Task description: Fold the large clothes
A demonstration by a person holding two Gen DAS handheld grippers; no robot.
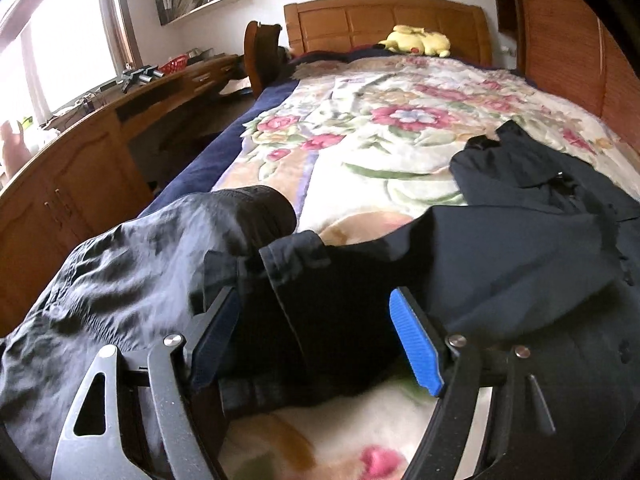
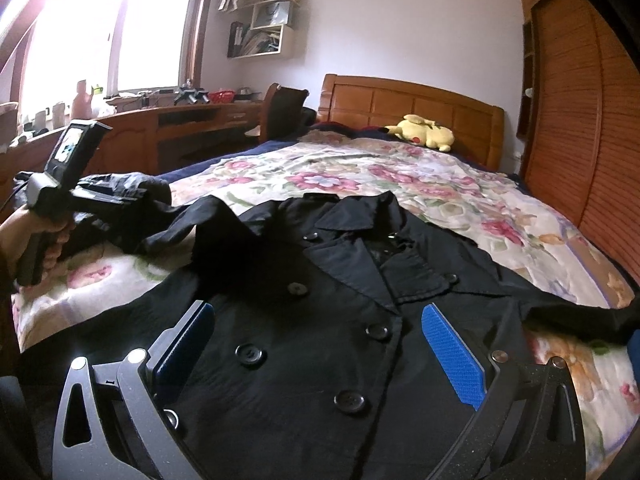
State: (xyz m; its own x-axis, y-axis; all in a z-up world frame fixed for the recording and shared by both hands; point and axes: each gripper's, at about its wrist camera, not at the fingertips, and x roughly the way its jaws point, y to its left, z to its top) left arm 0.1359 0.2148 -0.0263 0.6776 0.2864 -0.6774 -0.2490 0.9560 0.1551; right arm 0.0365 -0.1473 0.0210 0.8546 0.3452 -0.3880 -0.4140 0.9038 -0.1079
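Coat: black double-breasted coat (image 2: 320, 320) lies front-up on floral blanket (image 2: 400, 184), collar toward headboard (image 2: 412, 104).
Left gripper (image 1: 316, 340): jaws spread, straddling coat sleeve (image 1: 304, 280), pads not pressing.
Right gripper (image 2: 316, 352): jaws spread above buttoned front, grasping nothing.

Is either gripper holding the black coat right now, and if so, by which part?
Neither. The left gripper stands open over a sleeve of the black coat; the right gripper hangs open over the buttoned front.

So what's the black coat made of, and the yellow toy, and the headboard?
The black coat looks like thin woven cloth, matte, creasing easily; its buttons seem glossy plastic. The yellow toy looks soft and plush. The headboard looks like varnished wood, with panels and some shine.
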